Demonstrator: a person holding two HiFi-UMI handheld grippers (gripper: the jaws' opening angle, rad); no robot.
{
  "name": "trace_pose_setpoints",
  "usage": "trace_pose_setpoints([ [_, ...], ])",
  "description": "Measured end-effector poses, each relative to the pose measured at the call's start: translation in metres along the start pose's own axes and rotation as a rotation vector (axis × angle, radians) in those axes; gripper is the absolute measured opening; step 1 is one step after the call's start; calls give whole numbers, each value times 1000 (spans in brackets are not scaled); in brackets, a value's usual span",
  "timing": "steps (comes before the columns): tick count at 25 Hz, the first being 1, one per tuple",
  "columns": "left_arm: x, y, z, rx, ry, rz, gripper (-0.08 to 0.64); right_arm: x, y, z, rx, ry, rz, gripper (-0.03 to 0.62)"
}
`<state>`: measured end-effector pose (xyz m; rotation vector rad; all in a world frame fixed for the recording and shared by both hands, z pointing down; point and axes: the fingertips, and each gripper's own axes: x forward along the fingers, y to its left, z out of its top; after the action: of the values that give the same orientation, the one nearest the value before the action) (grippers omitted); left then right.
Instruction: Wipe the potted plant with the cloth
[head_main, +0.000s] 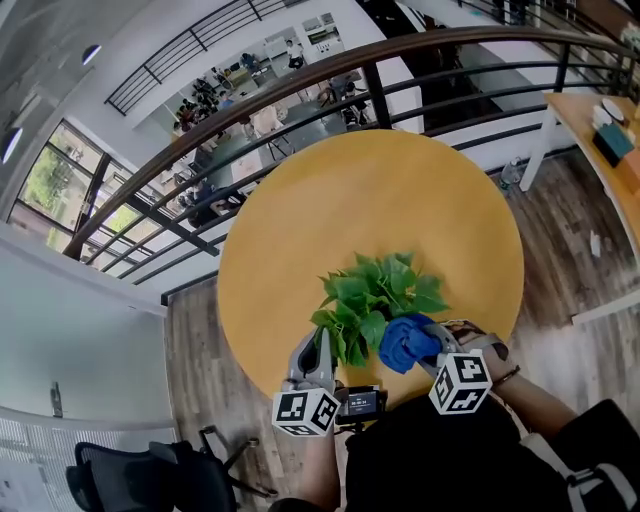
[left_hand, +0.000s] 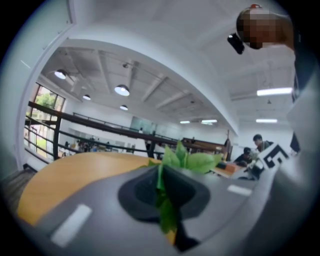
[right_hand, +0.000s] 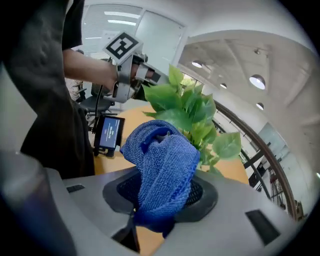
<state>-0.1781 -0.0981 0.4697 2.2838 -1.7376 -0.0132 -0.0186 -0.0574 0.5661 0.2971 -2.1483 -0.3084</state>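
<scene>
Plant leafy green, near edge of table.
My left gripper pinches a leaf; my right gripper clamps the bunched blue cloth beside it.

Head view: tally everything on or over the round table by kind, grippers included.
potted plant: 1
blue cloth: 1
grippers: 2, left gripper and right gripper
screen device: 1
Total: 5

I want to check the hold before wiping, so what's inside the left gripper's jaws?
A green leaf of the potted plant, pinched in the shut left gripper. The pot is hidden under foliage.
</scene>
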Motion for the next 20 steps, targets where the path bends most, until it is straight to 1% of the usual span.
trace_pose_setpoints([
  [4,-1,1,-4,-6,2,-6,3,2,5,-57,70,126,23,164],
  [7,-1,0,-4,-5,-2,-15,3,-8,-10,-107,128,241,6,164],
  [10,-1,3,-4,-13,-3,-16,3,-28,-46,-147,198,330,-70,164],
  [12,-2,3,-5,-16,-2,-20,3,-43,-80,-156,229,341,-155,164],
  [14,-2,3,-4,-15,-5,-29,3,-56,-119,-142,234,291,-259,164],
  [15,-2,3,-4,-13,-6,-33,3,-61,-141,-126,224,242,-310,164],
  [17,0,2,-2,-10,-5,-35,3,-67,-179,-80,181,114,-392,164],
  [19,0,1,-3,-5,1,-35,3,-64,-202,-29,116,0,-421,164],
  [20,-1,1,-4,1,4,-35,3,-58,-206,-4,78,-39,-414,164],
])
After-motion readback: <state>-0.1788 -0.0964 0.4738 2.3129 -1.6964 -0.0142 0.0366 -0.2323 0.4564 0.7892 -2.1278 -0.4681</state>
